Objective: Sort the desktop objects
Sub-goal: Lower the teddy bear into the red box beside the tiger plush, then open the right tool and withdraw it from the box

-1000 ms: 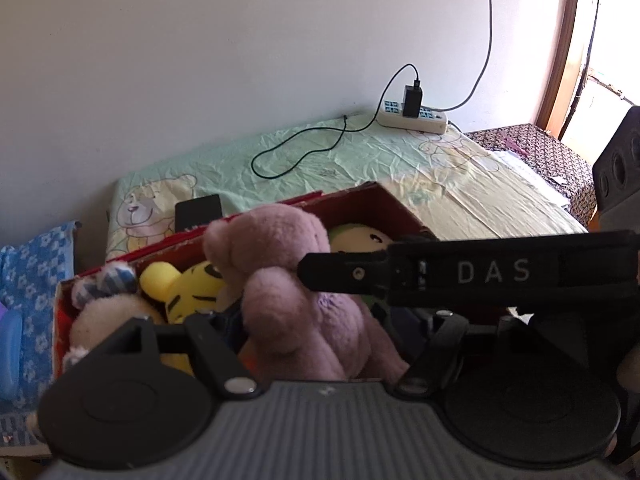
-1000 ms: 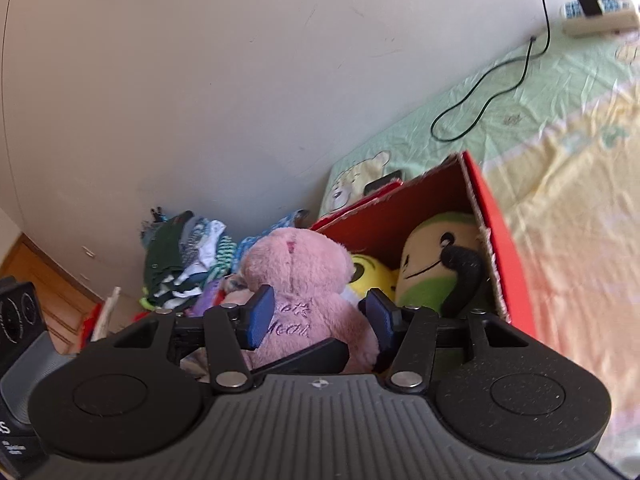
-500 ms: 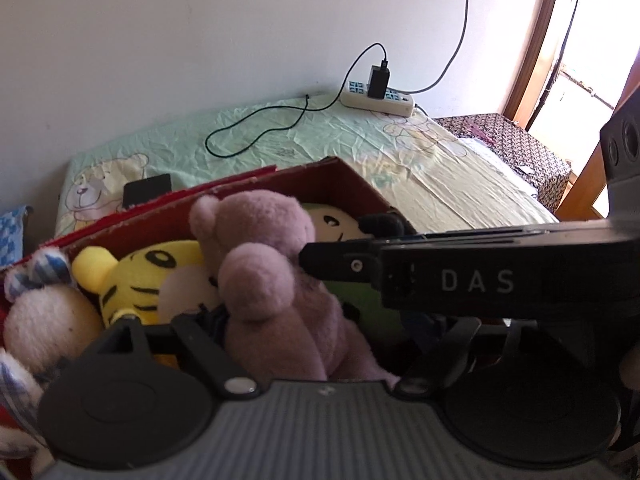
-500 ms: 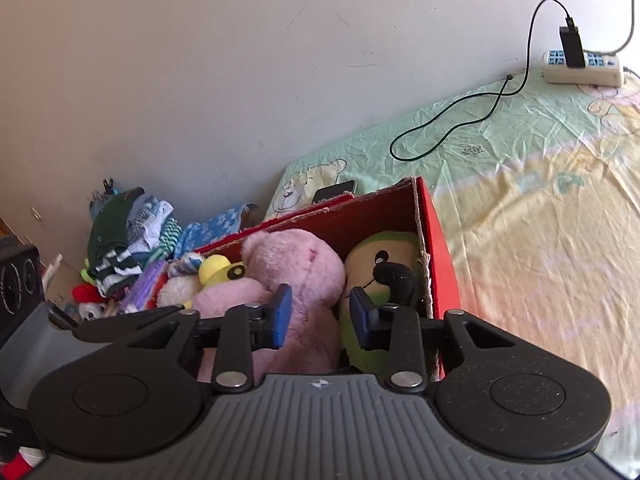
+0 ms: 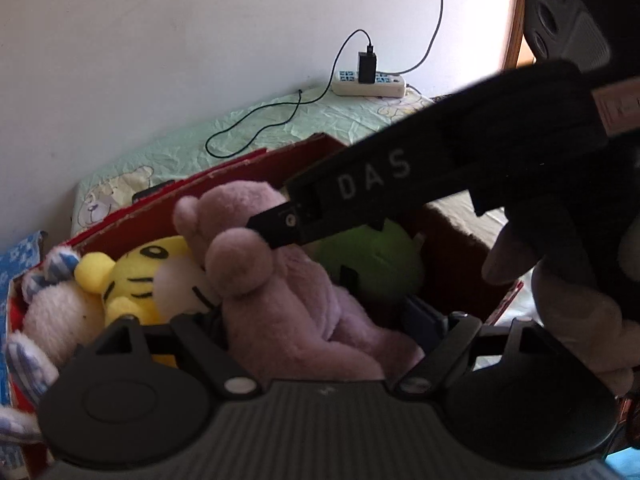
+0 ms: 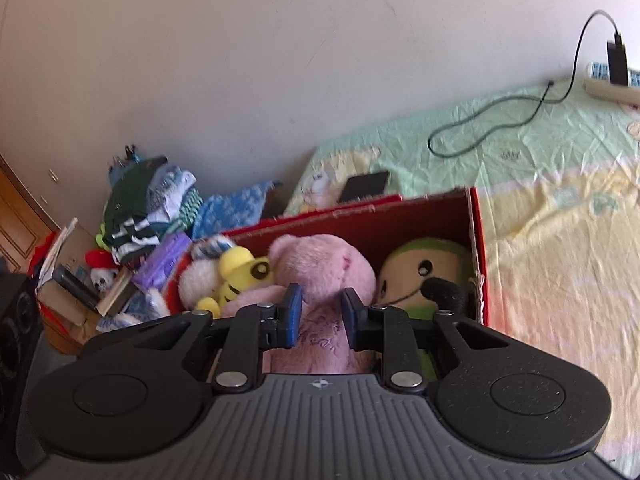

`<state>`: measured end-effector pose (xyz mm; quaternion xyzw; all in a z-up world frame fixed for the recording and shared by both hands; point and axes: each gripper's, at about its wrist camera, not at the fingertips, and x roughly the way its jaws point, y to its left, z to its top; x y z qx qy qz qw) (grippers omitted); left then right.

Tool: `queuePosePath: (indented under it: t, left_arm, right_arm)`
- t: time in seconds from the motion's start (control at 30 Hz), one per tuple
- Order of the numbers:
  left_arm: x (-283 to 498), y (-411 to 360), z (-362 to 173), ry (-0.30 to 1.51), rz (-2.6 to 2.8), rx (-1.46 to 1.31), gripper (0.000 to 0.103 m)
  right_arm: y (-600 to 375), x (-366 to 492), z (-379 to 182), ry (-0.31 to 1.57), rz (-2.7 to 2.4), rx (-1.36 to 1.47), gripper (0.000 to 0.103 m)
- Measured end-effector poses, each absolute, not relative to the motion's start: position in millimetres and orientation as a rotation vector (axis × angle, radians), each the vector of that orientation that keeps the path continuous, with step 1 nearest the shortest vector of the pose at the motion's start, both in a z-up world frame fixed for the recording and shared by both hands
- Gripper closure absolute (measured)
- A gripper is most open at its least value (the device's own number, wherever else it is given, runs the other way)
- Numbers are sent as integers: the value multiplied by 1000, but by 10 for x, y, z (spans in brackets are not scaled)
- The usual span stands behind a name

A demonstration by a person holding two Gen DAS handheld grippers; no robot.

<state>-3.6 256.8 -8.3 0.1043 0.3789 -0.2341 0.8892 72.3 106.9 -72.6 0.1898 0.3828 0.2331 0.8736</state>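
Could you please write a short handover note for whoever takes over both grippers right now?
Right tongs: have just been closing, pads now pinching the pink teddy bear.
Left tongs: have just been opening, straddling the bear without pressing it.
The bear sits in the red box between the yellow tiger plush and the green plush.
Done: bear in the box.
Left: release and withdraw.

— Toys? The pink bear (image 6: 320,268) is fuzzy plush; the yellow tiger (image 5: 132,276) likewise.
— Box (image 6: 478,248): matt red cardboard, torn rough edges. Sheet (image 6: 560,208): creased cotton cloth. Gripper body: ribbed matt plastic.
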Motion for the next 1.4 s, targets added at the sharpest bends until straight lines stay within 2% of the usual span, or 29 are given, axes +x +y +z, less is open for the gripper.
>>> queuePosePath:
  t: [0.37, 0.43, 0.8, 1.1, 1.4]
  left_arm:
    - [83, 2500, -176, 818, -475, 173, 15]
    - [68, 2497, -172, 820, -472, 174, 16]
    - [51, 2561, -41, 813, -469, 157, 17]
    - [-199, 2701, 125, 749, -454, 106, 6]
    - [-311, 2757, 156, 750, -442, 70, 6]
  right_arm:
    - [1105, 797, -768, 865, 473, 287, 82]
    - [1122, 772, -751, 866, 475, 267, 79]
    - [1159, 726, -645, 830, 479, 222, 76]
    - [1140, 565, -591, 800, 446, 265, 75]
    - [1083, 495, -567, 785, 420, 276, 74]
